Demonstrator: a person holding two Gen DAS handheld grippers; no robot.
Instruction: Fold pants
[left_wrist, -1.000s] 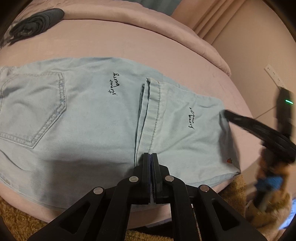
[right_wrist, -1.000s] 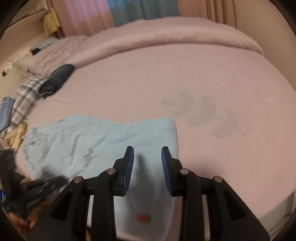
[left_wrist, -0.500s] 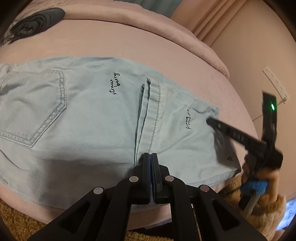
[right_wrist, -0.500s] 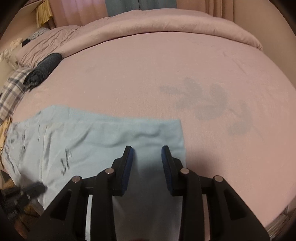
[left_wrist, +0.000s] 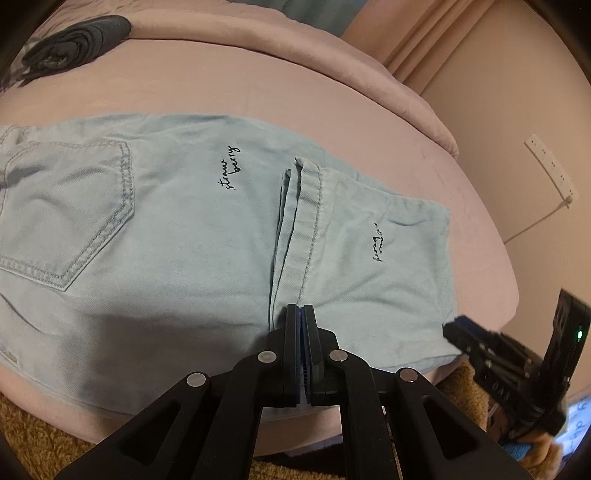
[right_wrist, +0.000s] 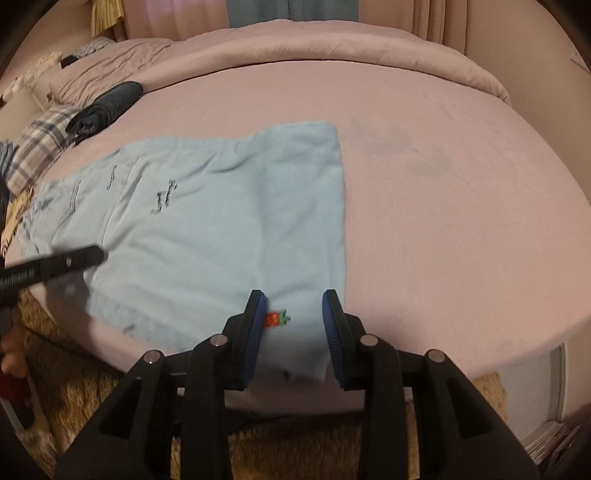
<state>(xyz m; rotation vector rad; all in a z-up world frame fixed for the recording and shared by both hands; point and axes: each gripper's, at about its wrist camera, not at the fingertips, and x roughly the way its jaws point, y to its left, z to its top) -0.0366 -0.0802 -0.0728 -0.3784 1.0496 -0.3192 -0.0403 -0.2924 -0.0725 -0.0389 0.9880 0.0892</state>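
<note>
The right gripper (right_wrist: 295, 314) is hovering at the near edge of the bed (right_wrist: 461, 221), its blue-padded fingers (right_wrist: 332, 314) standing apart. The light blue pants (right_wrist: 221, 206) are lying flat on the pink cover, and their near corner is sitting between the fingers. A small red strawberry patch (right_wrist: 277, 318) is showing just beside the left finger. The left gripper (right_wrist: 66, 263) is reaching onto the pants from the left, blurred. A dark rolled garment (right_wrist: 107, 105) is resting farther back.

Home bedroom, as we read it: round pink bed (right_wrist: 443, 206), pillows (right_wrist: 110, 66) at its head, curtains (right_wrist: 291, 9), shaggy brown rug (right_wrist: 66, 369), wall power strip (left_wrist: 550, 166).
</note>
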